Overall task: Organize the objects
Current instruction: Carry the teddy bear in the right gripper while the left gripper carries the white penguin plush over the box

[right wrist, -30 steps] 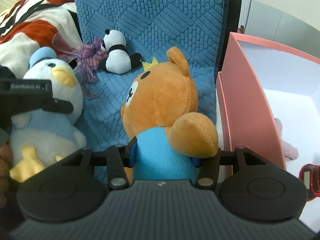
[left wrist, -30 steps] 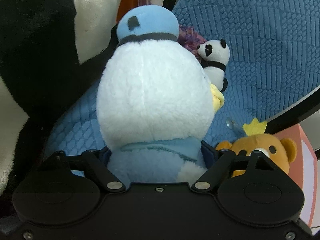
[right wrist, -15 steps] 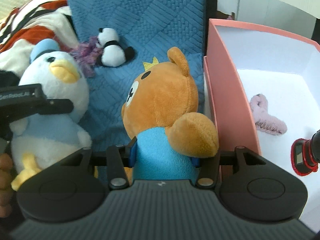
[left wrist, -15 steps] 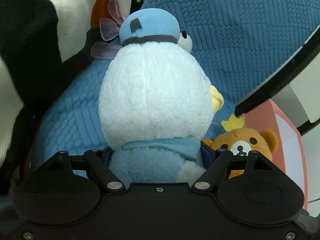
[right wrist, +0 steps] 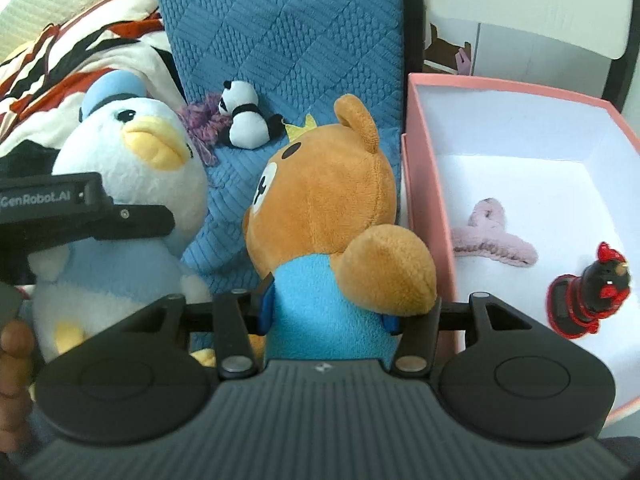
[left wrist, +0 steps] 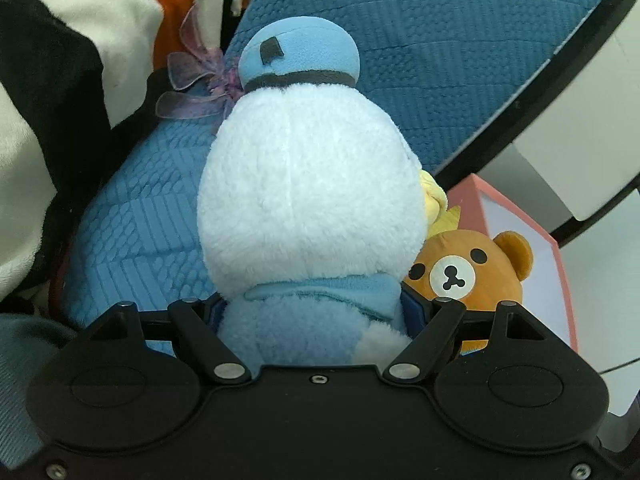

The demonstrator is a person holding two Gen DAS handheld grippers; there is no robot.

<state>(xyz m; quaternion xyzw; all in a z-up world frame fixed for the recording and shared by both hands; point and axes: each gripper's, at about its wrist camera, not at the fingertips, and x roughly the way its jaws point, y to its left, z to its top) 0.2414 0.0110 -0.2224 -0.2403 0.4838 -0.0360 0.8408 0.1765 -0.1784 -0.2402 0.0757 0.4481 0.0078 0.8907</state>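
My left gripper (left wrist: 316,312) is shut on a white and blue plush penguin (left wrist: 308,200) with a blue cap, held upright above the blue quilted cushion (left wrist: 440,60). The penguin also shows in the right wrist view (right wrist: 120,184). My right gripper (right wrist: 328,312) is shut on an orange plush bear (right wrist: 332,208) in a blue shirt, held just left of the pink box (right wrist: 424,208). The bear also shows in the left wrist view (left wrist: 468,268), behind the penguin to the right.
The pink box has a white inside holding a pink fuzzy hair clip (right wrist: 492,236) and a small black and red figure (right wrist: 588,292). A small plush panda (right wrist: 248,120) and a purple ribbon tuft (right wrist: 200,124) lie on the cushion. A striped blanket (right wrist: 72,64) lies at the left.
Both grippers have carried their toys to the right toward the pink box. More of the box's inside shows in the right wrist view. Both grips are unchanged.
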